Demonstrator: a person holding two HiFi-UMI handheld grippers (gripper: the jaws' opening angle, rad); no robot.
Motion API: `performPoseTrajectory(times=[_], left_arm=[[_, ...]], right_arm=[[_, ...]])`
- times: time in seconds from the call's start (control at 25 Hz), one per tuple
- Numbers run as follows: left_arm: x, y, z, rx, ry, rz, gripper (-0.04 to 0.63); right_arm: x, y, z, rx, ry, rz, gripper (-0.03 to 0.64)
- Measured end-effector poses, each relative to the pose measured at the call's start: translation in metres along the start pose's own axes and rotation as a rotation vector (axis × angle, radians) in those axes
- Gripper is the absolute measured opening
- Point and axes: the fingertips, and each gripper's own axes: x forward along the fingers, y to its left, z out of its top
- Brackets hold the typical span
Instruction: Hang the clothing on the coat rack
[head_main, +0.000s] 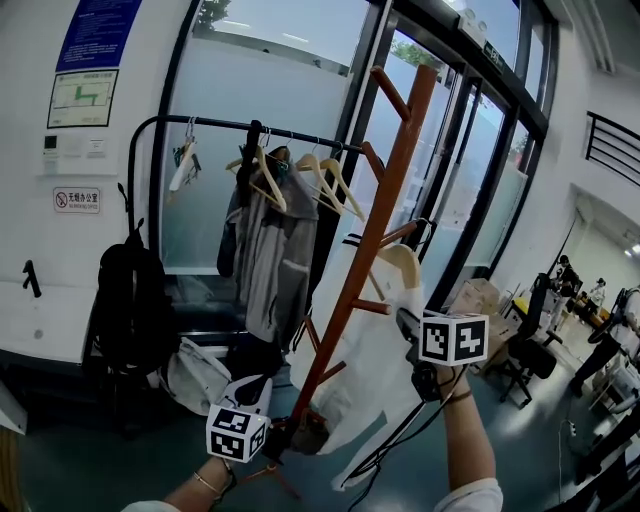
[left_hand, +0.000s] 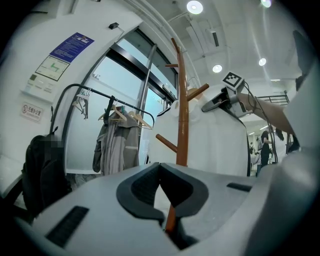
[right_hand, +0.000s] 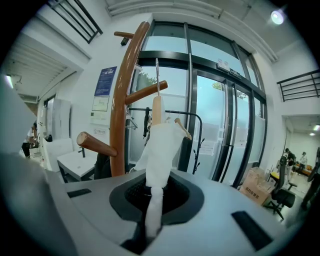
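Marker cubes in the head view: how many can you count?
2. One marker cube low left, beside the coat rack; the other right of its pole. None looks hidden.

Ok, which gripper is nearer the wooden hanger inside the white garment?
Right. The right gripper pinches the white garment just below the hanger; the left gripper is low on the coat rack pole, well beneath it.

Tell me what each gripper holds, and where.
Right gripper pinches a fold of the white cloth garment below its wooden hanger. Left gripper clamps the brown wooden coat rack pole low down.
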Motion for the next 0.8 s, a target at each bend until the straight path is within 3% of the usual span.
performPoseTrajectory(times=[0.8], left_arm=[[0.003, 0.015, -0.017, -0.030, 0.026, 0.020, 0.008]], right_arm=[[0.024, 0.019, -0.008, -0.004, 0.021, 0.061, 0.040]])
